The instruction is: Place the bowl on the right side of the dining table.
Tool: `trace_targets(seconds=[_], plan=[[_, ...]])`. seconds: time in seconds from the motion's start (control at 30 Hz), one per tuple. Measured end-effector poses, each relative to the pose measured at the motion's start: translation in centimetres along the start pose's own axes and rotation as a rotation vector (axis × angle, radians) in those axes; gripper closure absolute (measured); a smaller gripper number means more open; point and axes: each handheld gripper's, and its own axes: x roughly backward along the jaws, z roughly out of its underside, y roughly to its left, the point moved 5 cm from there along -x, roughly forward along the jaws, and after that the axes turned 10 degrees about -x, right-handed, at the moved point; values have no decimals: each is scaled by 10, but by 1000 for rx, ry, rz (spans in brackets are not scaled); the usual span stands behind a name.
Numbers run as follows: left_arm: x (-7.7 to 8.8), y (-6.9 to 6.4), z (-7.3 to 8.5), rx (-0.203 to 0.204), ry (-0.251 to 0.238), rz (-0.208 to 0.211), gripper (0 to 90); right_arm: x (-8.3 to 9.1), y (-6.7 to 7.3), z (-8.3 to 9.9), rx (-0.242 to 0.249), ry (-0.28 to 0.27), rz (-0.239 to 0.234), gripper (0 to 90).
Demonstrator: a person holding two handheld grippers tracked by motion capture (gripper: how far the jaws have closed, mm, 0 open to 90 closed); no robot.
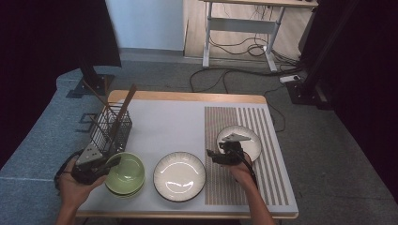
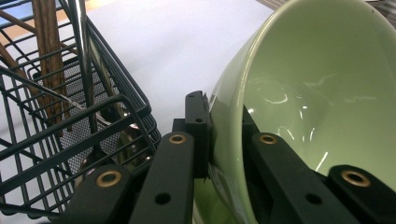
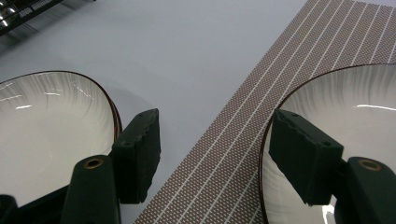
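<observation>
Gripping the rim of the green bowl beside the wire utensil basket, left tongs clamp; right tongs gape empty between two white bowls on the table.

A wire basket with wooden utensils stands at the table's nine o'clock. A white plate lies at six, a striped mat at three.
</observation>
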Motion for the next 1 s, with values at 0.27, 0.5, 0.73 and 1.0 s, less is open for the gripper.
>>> trace_targets(seconds=[0.27, 0.5, 0.73, 1.0], plan=[[1, 0, -1, 15, -21, 2, 830, -1, 4, 1, 4, 3, -5, 339], [1, -1, -5, 23, -55, -4, 832, -1, 6, 0, 4, 3, -17, 339], [0, -3, -7, 22, -71, -18, 833, -1, 11, -2, 0, -9, -34, 340], [-3, -7, -9, 21, -68, -4, 833, 0, 14, -2, 4, -8, -42, 342]])
